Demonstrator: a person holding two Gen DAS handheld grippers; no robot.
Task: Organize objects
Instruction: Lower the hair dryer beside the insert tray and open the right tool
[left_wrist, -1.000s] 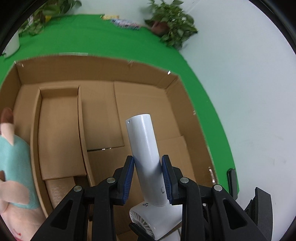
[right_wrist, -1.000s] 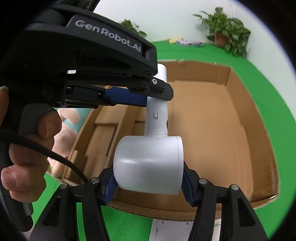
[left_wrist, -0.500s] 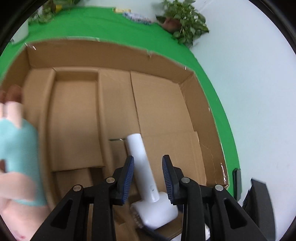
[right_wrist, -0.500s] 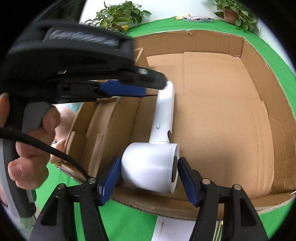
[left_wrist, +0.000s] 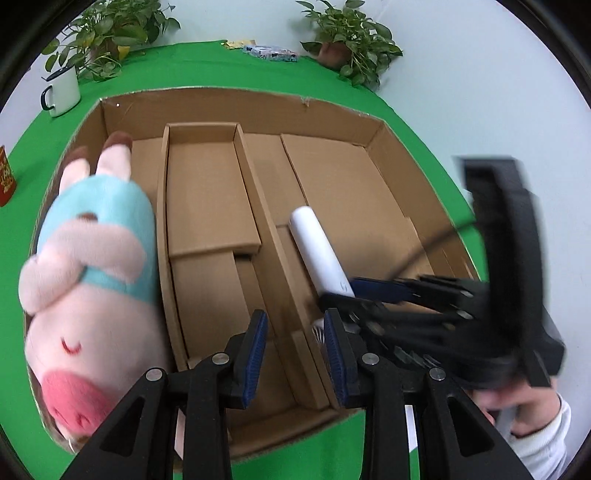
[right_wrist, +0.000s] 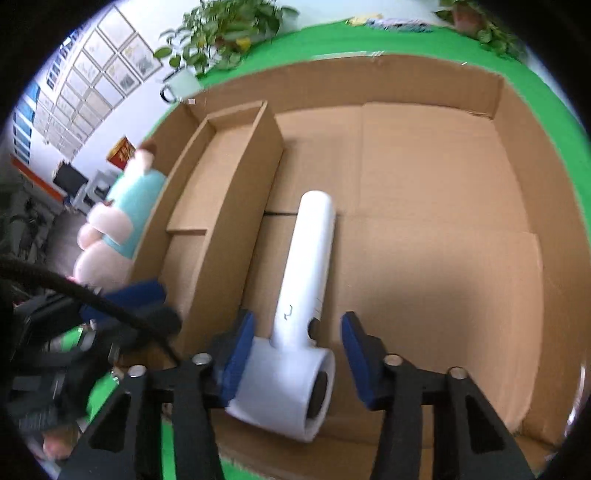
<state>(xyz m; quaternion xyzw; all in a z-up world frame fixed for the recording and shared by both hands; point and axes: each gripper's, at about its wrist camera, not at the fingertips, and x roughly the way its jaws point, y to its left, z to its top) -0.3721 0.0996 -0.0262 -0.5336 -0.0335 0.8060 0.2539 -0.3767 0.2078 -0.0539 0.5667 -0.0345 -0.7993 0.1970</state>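
The white hair dryer (right_wrist: 306, 280) is laid in the box's (right_wrist: 461, 92) big right part. Right tool (right_wrist: 297, 354) w/ jaws apart, just closing; left tool (left_wrist: 295, 354) empty. Next, another thing must be fetched.

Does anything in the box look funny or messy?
Nothing looks broken or spilled. The white hair dryer lies flat in the wide part of the cardboard box. The plush pig lies upside down, squeezed in along the box's left wall.
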